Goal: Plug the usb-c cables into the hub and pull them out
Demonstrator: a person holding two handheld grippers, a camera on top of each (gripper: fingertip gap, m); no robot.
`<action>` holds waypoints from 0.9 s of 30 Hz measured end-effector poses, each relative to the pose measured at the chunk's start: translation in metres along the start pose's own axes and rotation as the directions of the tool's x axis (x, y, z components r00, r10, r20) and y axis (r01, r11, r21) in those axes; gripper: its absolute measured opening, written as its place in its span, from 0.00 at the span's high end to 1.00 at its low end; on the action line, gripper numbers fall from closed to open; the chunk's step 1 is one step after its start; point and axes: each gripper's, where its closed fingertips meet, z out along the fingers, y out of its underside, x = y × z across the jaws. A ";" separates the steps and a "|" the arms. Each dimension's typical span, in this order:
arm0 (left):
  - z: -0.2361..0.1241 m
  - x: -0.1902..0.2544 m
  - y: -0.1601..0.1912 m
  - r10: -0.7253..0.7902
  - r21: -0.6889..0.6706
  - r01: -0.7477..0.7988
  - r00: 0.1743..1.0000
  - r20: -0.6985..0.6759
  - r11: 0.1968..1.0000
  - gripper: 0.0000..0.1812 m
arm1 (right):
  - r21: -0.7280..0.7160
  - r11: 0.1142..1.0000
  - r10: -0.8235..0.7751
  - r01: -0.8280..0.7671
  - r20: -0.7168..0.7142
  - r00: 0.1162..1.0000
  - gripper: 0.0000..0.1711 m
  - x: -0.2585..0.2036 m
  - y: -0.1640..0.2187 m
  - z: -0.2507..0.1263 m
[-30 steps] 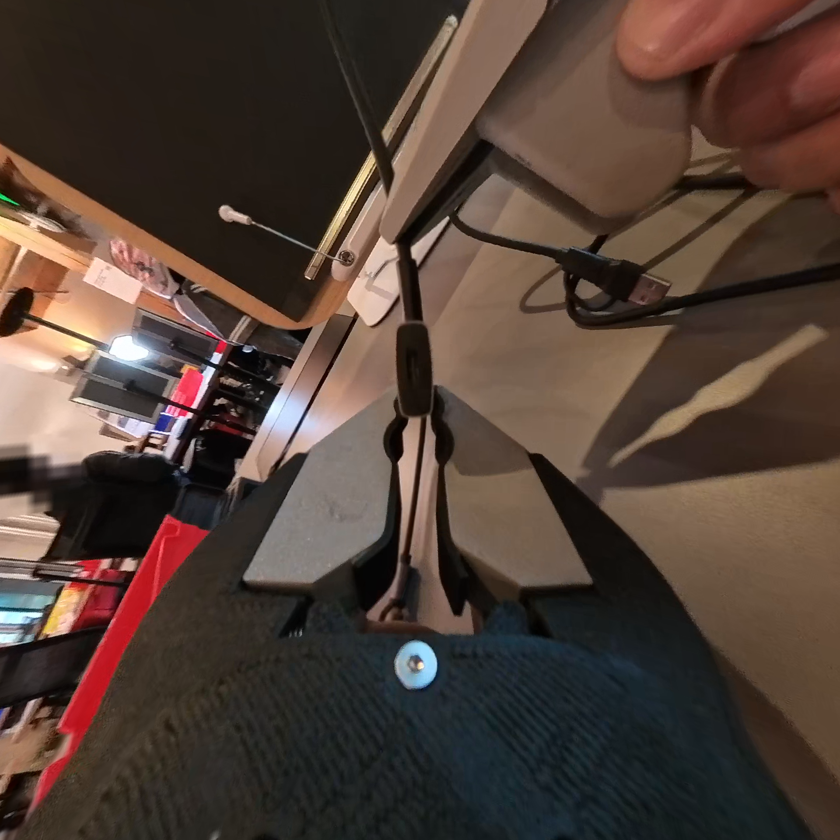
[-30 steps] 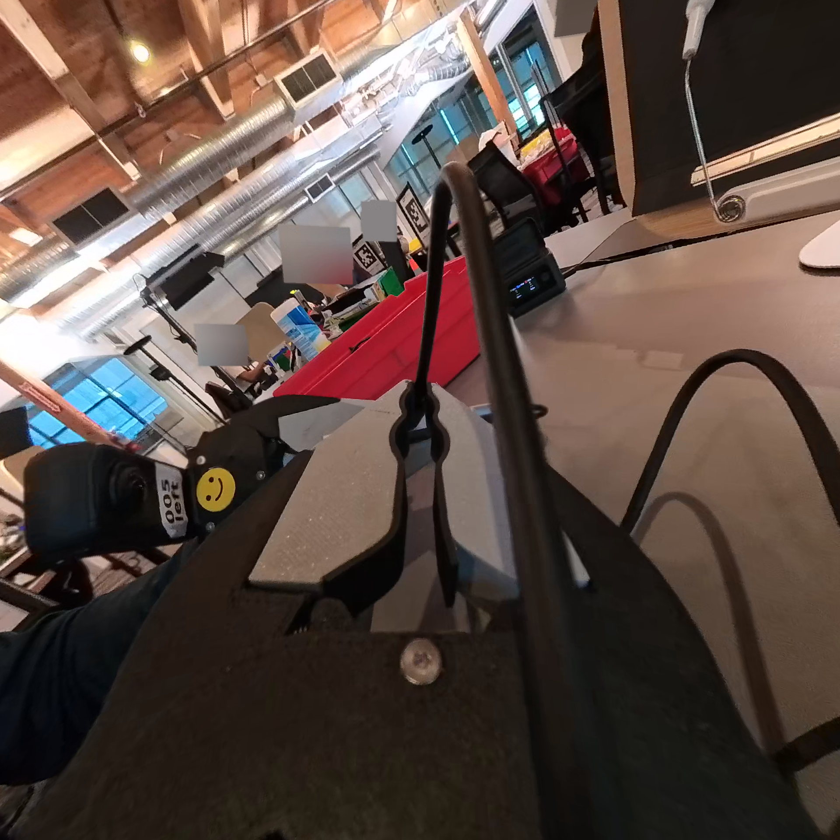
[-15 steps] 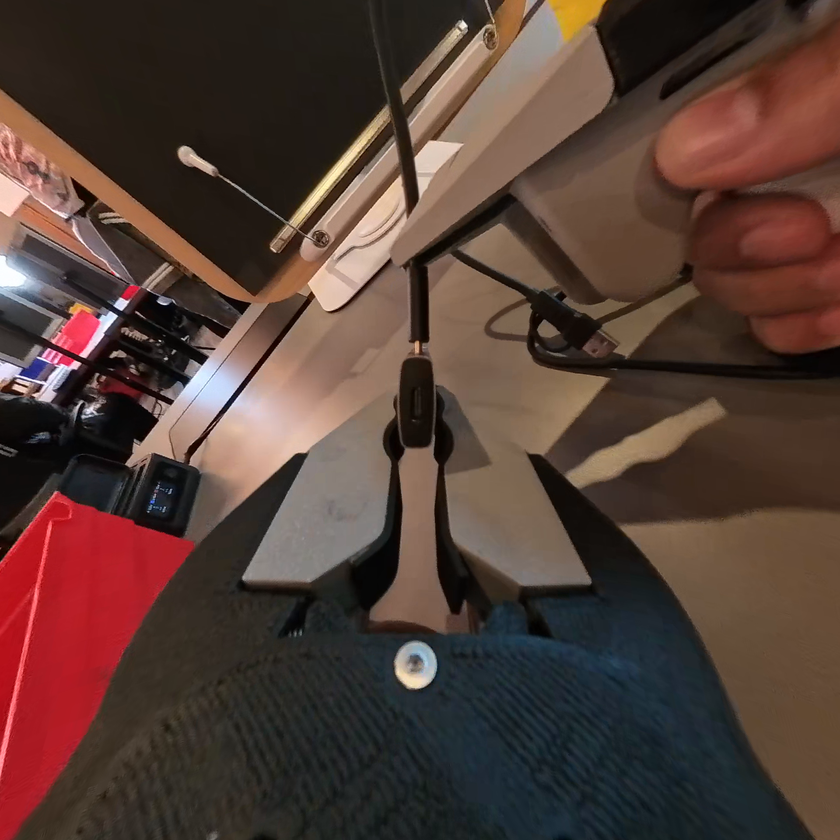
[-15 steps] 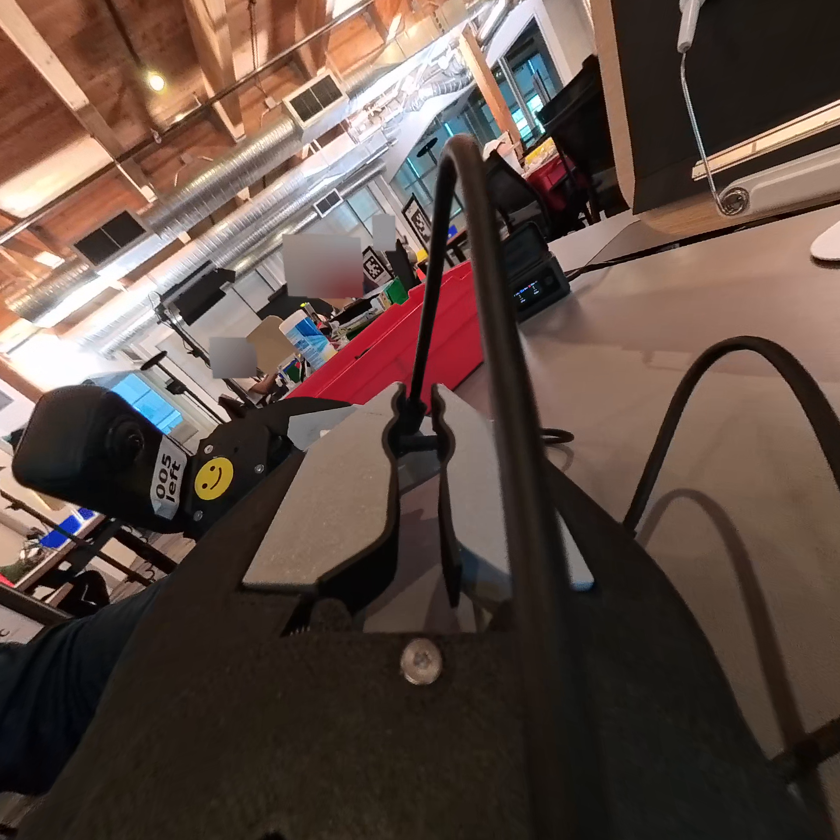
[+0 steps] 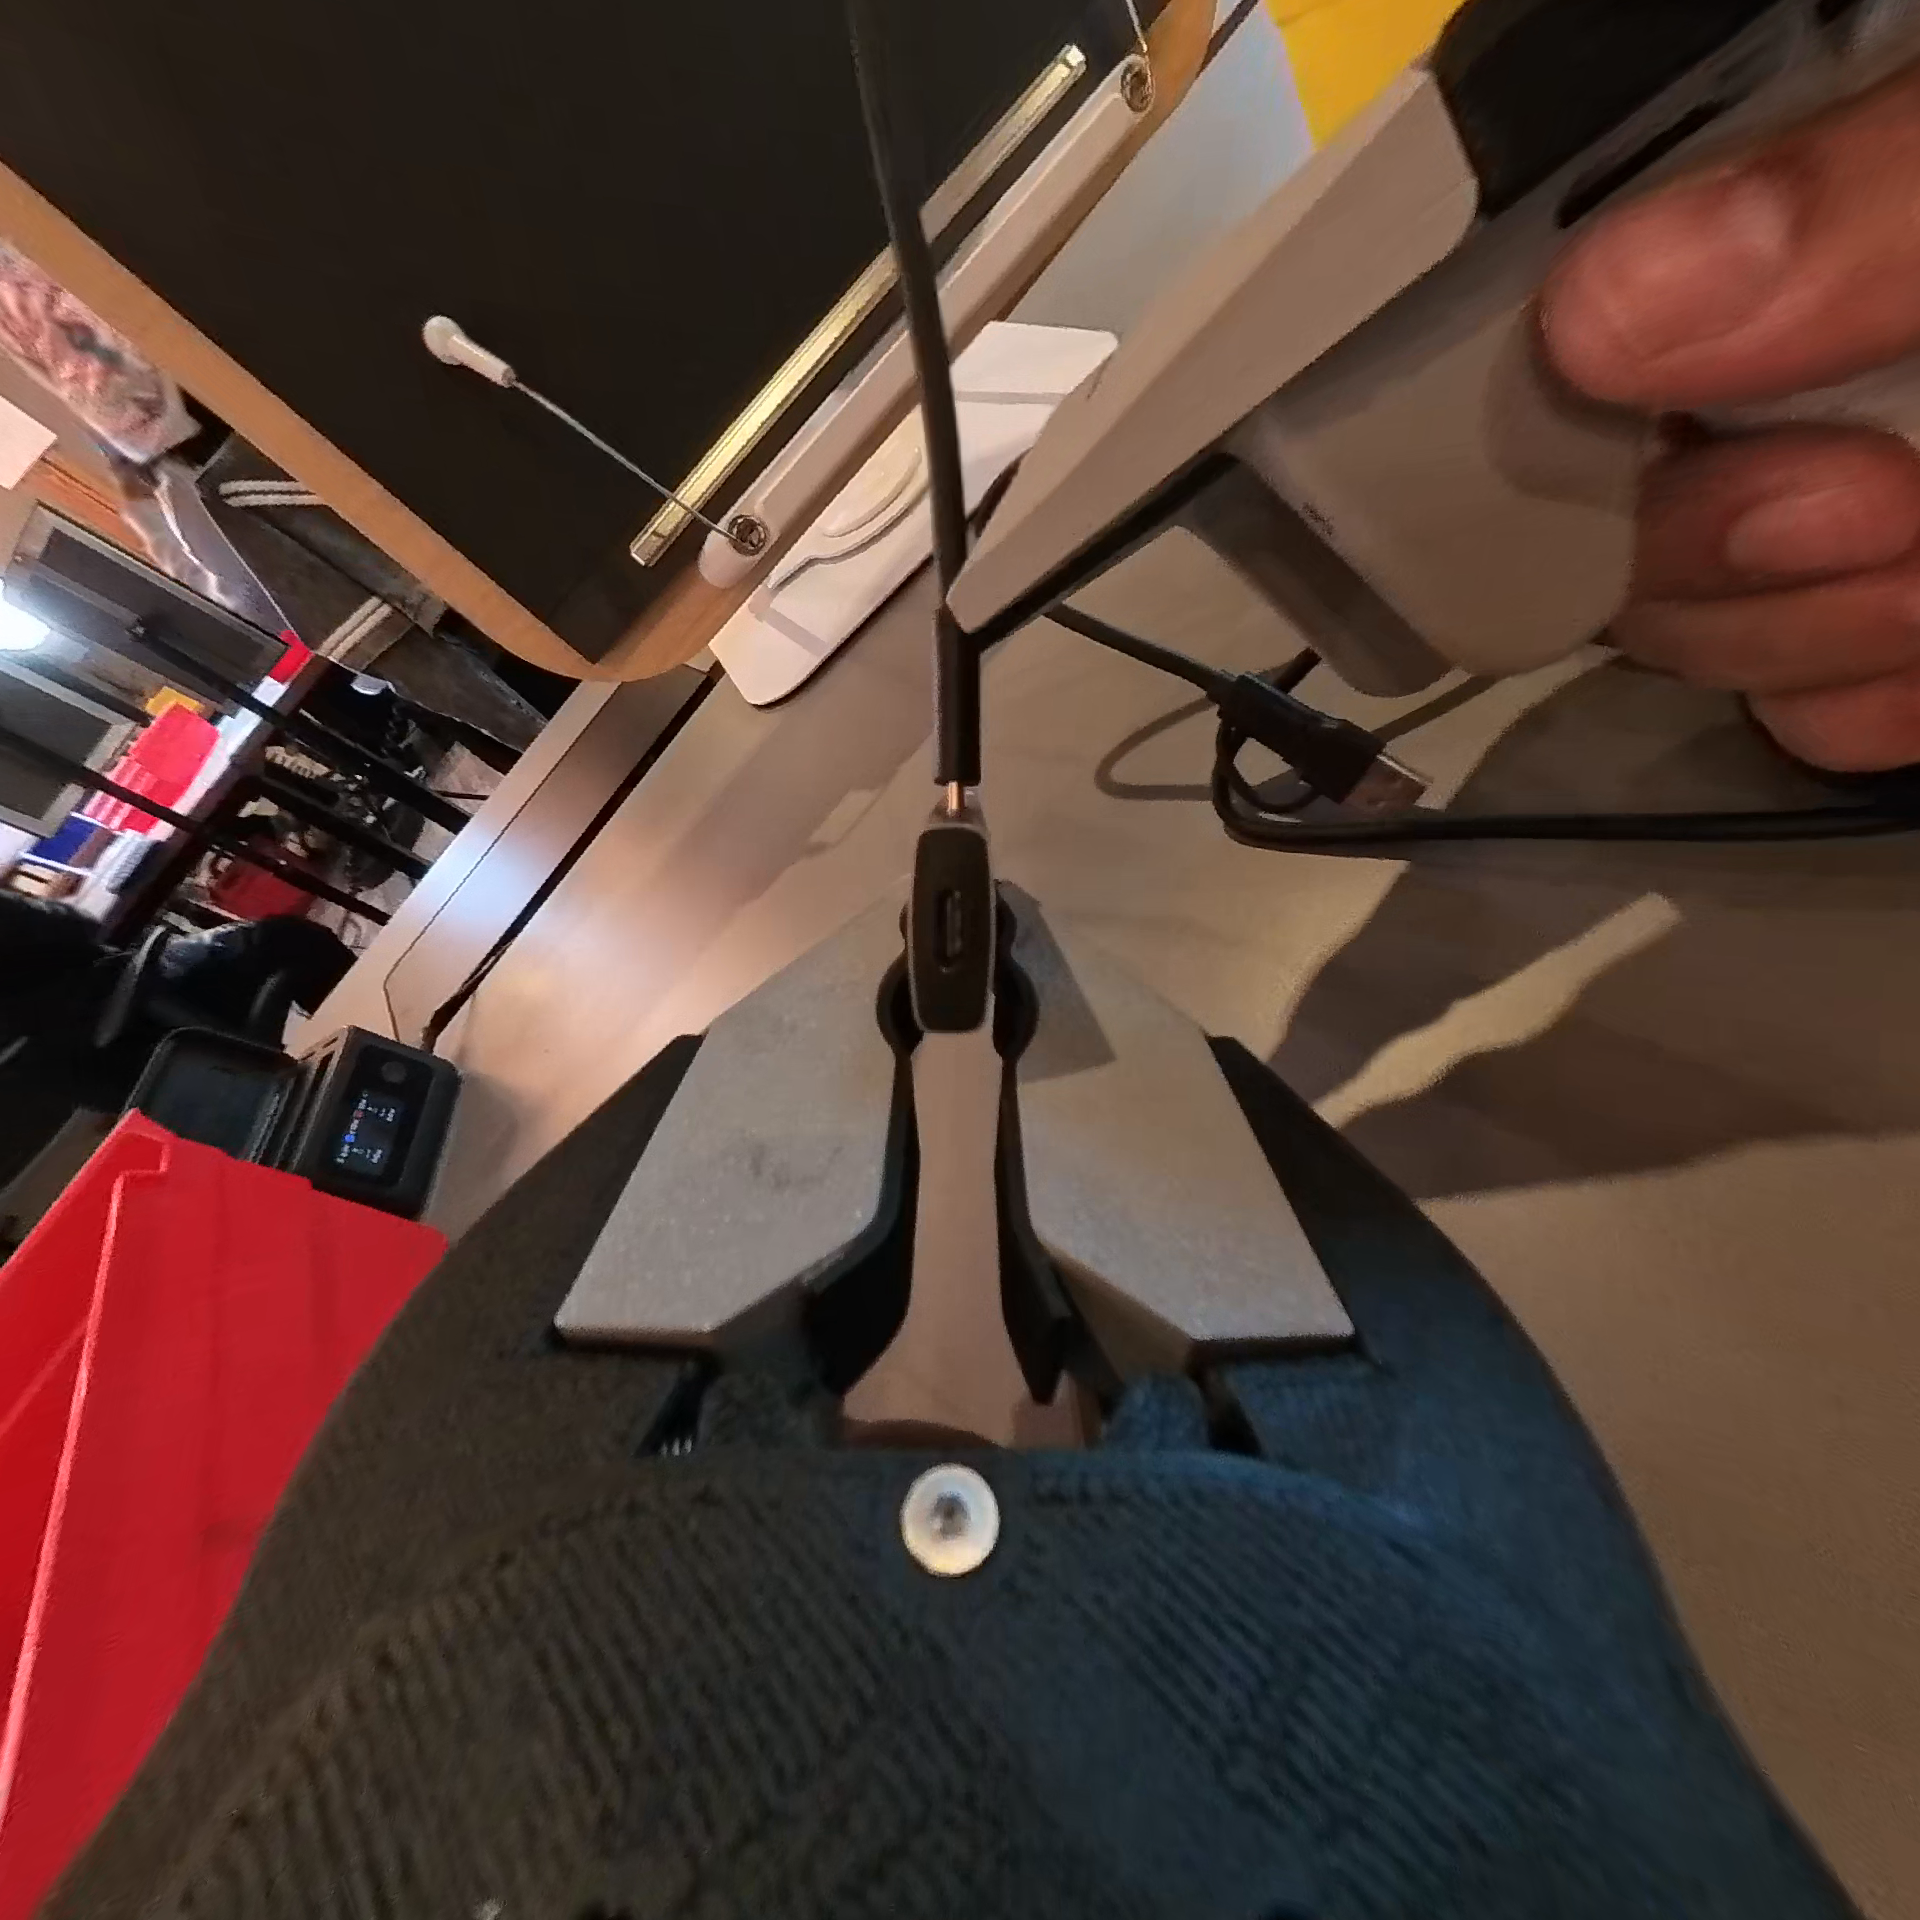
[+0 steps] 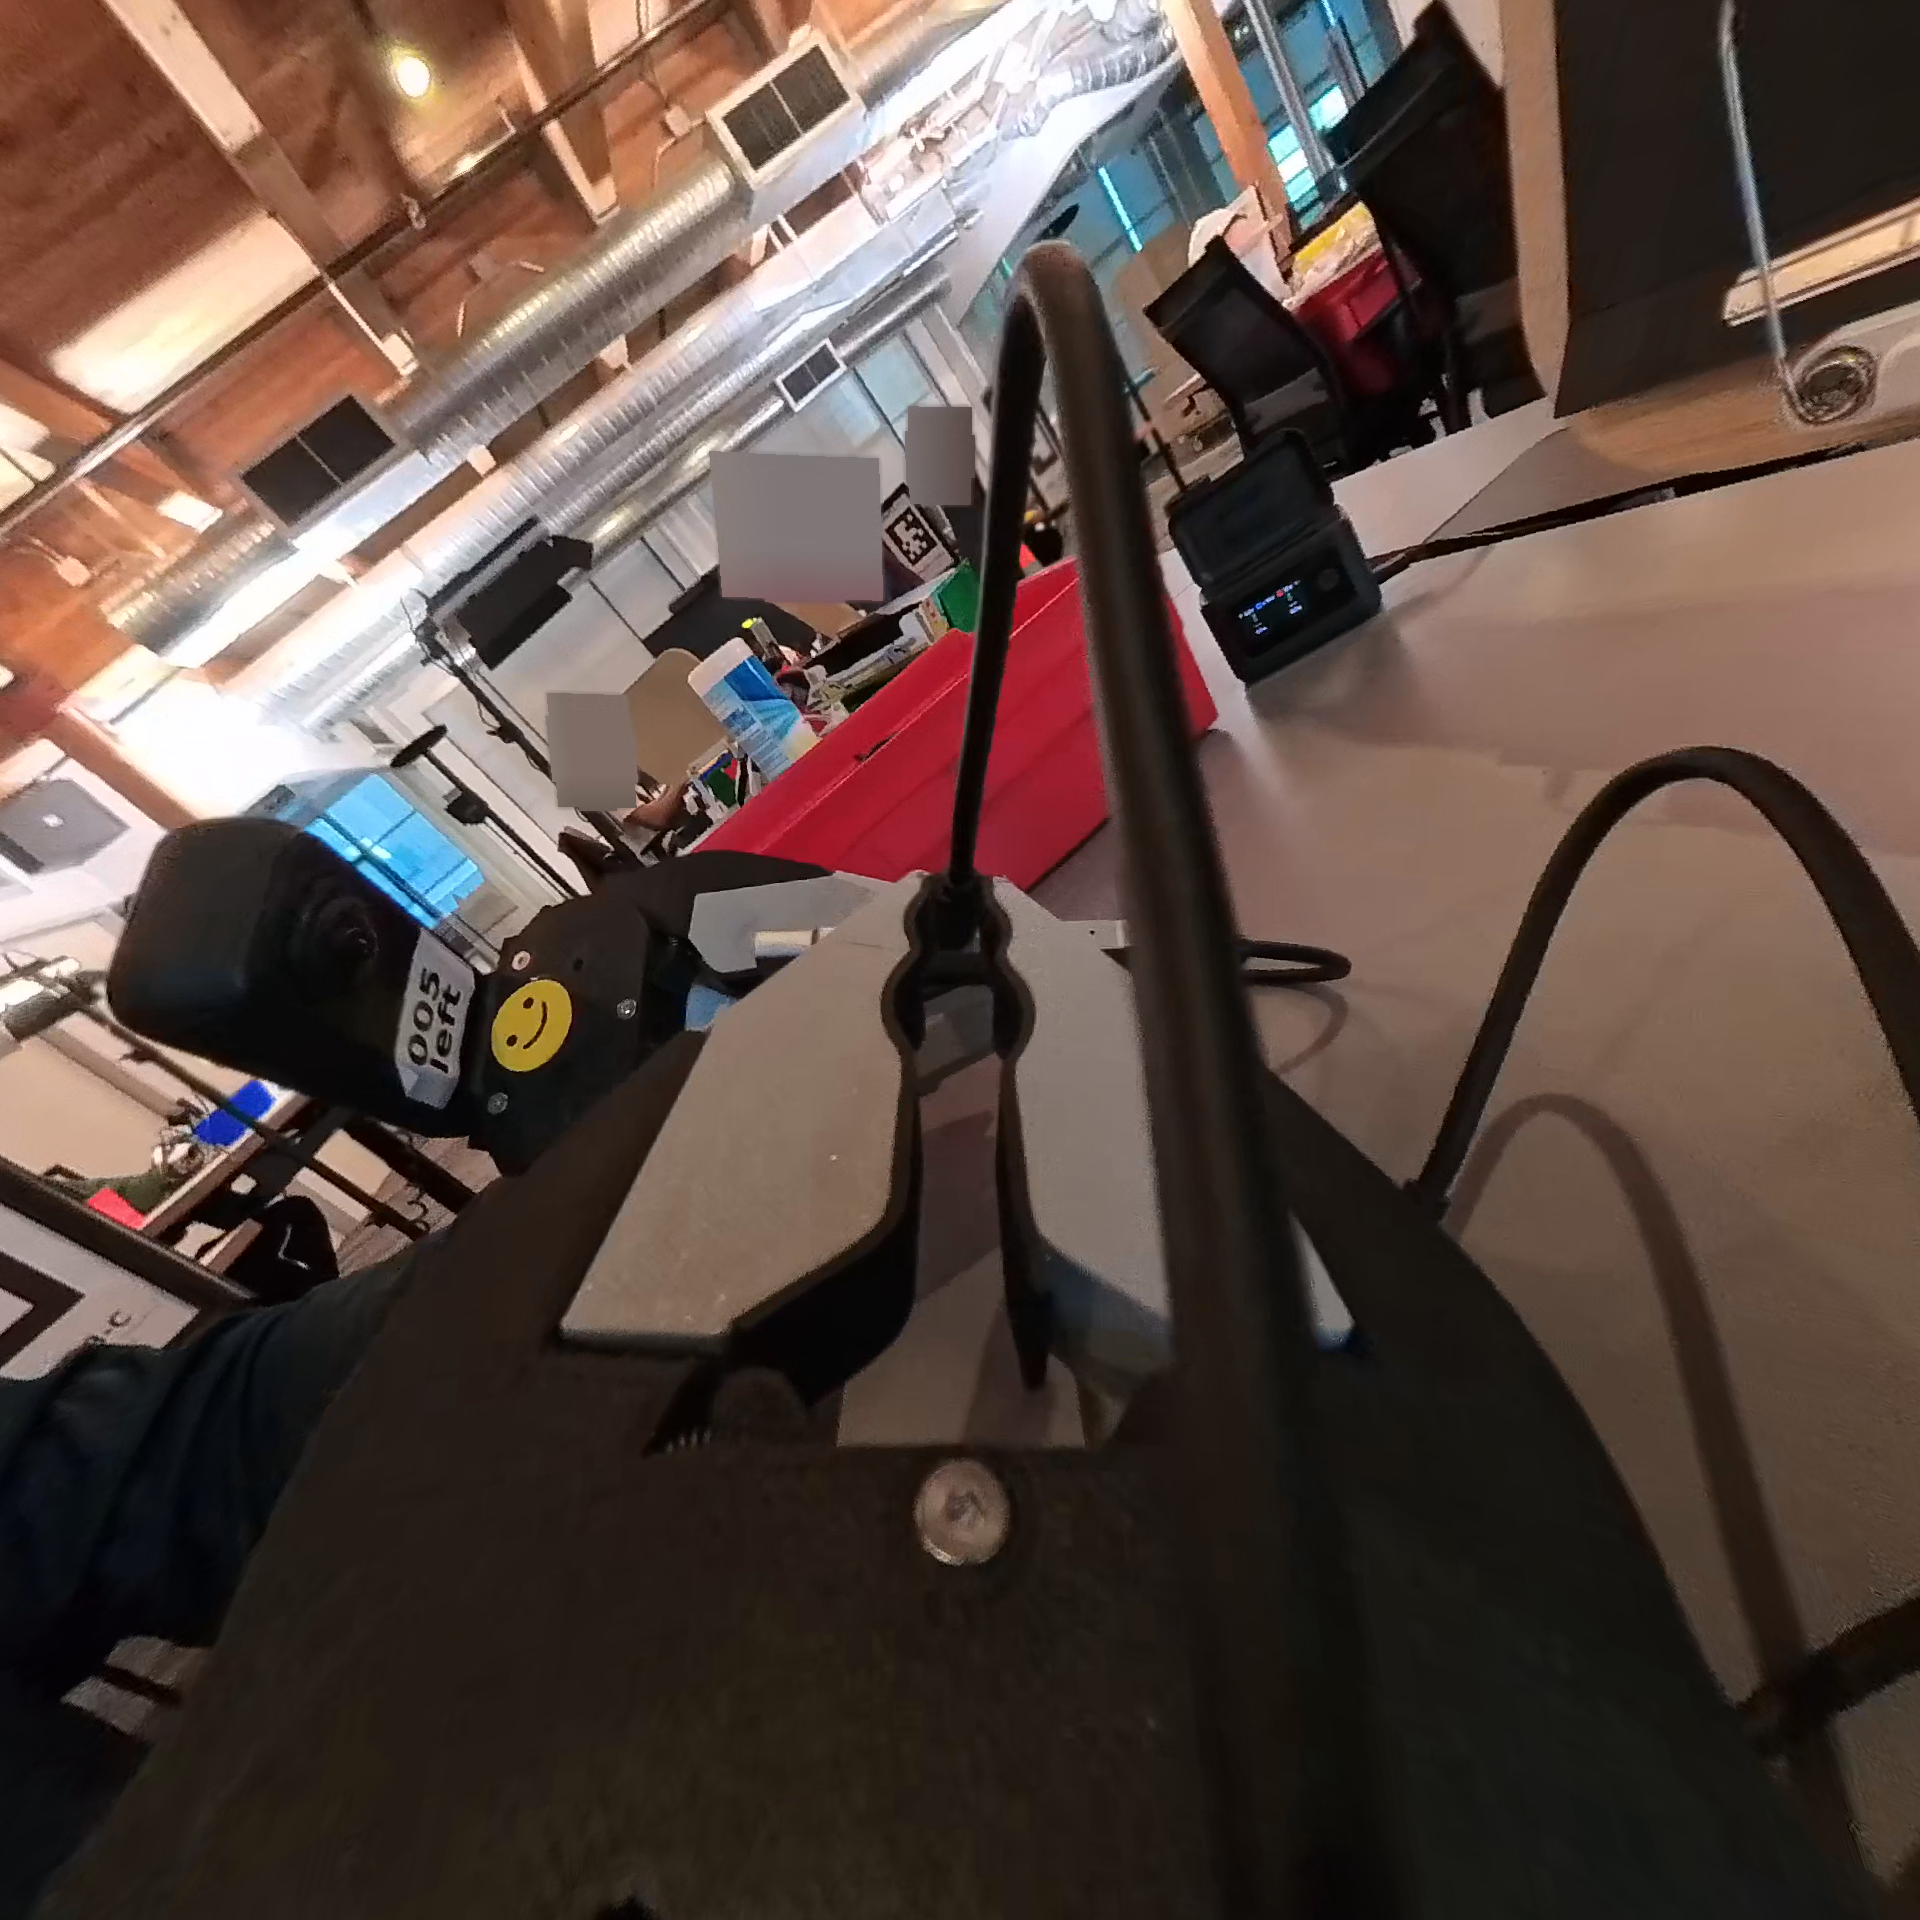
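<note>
In the left wrist view my left gripper [image 5: 956, 971] is shut on a small dark hub [image 5: 948, 914], held edge-on with a port facing me. A black USB-C cable [image 5: 925, 312] comes down to it; its plug [image 5: 956, 707] stands just above the hub and its bare metal tip [image 5: 956, 802] meets the hub's top. In the right wrist view my right gripper [image 6: 958, 920] is shut on that plug [image 6: 961, 899], with the cable [image 6: 987, 623] rising from the pads. The left gripper [image 6: 727, 935] shows there too, holding the silver hub [image 6: 784, 941].
A hand [image 5: 1766, 468] holds the right gripper's grey body [image 5: 1247, 343]. A loose black cable with a USB-A plug [image 5: 1351, 764] lies on the table [image 5: 1558, 1351]. A red bin [image 6: 935, 748], a small black device with a screen [image 6: 1283, 592] and a black wood-rimmed board [image 5: 416, 260] stand around.
The plug has drawn back from the hub: a second ago its body sat against the hub, now the metal tip shows between them. Both grippers stayed shut and the views have tilted.
</note>
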 end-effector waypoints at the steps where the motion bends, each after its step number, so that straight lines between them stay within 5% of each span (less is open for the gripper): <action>1: 0.000 0.000 0.000 0.010 -0.003 -0.010 1.000 0.005 1.000 0.96 | -0.002 1.000 -0.004 0.004 0.001 1.000 0.97 0.000 0.000 0.000; 20: 0.002 0.000 0.004 0.054 -0.028 -0.054 0.998 0.028 0.998 0.97 | -0.067 0.997 -0.021 0.022 0.026 0.999 0.99 0.001 0.005 0.002; 27: 0.005 0.006 0.011 0.047 -0.084 -0.047 0.999 -0.004 0.995 0.97 | -0.152 0.958 -0.259 0.242 -0.101 0.961 0.98 0.006 0.012 0.003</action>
